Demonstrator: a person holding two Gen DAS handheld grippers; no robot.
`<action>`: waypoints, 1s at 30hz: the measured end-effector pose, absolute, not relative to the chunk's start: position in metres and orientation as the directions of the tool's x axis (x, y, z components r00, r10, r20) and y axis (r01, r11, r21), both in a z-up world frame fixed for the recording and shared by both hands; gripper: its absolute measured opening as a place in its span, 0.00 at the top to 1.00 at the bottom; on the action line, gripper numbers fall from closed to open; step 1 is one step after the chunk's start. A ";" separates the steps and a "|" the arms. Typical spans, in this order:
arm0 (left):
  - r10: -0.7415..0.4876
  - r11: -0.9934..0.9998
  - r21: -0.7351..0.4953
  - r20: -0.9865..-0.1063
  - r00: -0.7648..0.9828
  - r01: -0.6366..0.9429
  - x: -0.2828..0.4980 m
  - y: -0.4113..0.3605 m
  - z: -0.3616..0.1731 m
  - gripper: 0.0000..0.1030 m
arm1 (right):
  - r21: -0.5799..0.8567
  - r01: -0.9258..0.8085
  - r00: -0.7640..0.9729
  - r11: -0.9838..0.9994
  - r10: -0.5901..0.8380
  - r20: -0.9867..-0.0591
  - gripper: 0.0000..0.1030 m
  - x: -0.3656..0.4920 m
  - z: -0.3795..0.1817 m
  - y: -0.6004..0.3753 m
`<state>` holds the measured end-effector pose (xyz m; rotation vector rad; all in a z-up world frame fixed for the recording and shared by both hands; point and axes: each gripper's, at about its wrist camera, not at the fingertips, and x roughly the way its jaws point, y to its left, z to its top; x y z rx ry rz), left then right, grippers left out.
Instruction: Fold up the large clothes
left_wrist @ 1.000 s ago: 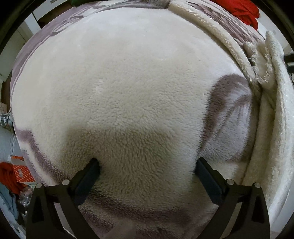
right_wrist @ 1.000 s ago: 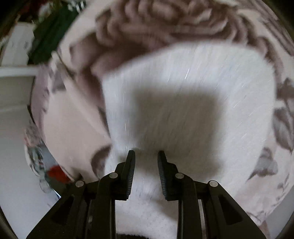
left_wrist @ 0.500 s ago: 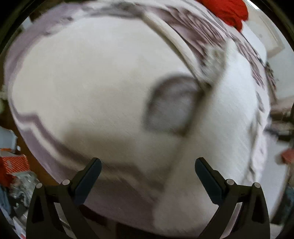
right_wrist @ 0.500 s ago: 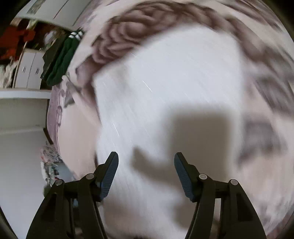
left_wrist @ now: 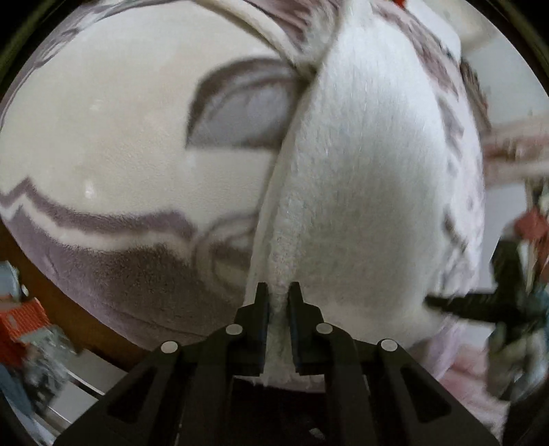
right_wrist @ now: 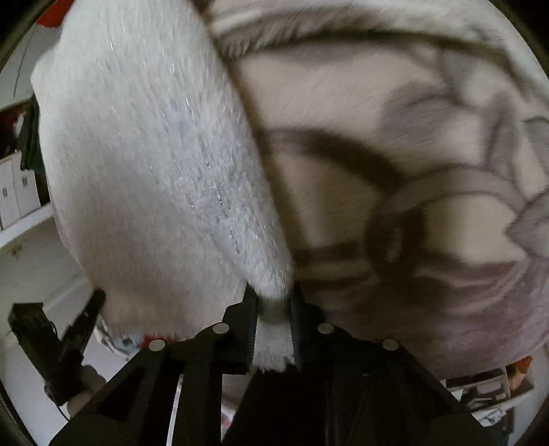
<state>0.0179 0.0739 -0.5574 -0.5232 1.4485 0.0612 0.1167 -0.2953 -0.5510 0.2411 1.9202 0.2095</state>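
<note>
**Both claws bite the blanket's edge as a fold begins**

The left gripper (left_wrist: 276, 295), wide open over flat fleece a second ago, has snapped closed and now pinches a raised white fold of the blanket (left_wrist: 113, 161) between its pads. The right gripper (right_wrist: 272, 299), which briefly let its jaws out, is closing again, a tuft of the same white pile already caught between its fingers. From each claw the lifted flap (right_wrist: 137, 164) climbs away, plain underside showing, while the printed grey-and-cream face of the blanket lies spread beside it. Beyond the blanket's far rim a scrap of red cloth (left_wrist: 399, 2) shows; past its near rim, blurred household clutter. With both edges seized and the flap off the surface, the fold appears set to be carried across; neither claw has yet laid it down.
</note>
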 end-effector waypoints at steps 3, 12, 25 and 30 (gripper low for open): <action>-0.262 0.896 -0.283 -0.959 0.107 -0.343 0.021 0.076 -0.572 0.89 | 0.251 0.053 -0.372 0.967 0.252 -0.893 0.83 0.123 -0.561 -0.301; -0.495 0.716 -0.543 -0.838 0.229 -0.440 0.020 0.127 -0.586 0.42 | 0.452 0.088 -0.395 0.888 0.448 -0.802 0.38 0.157 -0.553 -0.311; -0.568 0.630 -0.666 -0.746 0.348 -0.399 0.031 0.086 -0.553 0.89 | 0.701 0.315 -0.379 0.640 0.762 -0.526 0.81 0.155 -0.572 -0.310; -0.557 0.610 -0.719 -0.688 0.465 -0.333 0.054 0.086 -0.480 0.89 | 0.759 0.287 -0.341 0.585 0.803 -0.489 0.83 0.170 -0.502 -0.300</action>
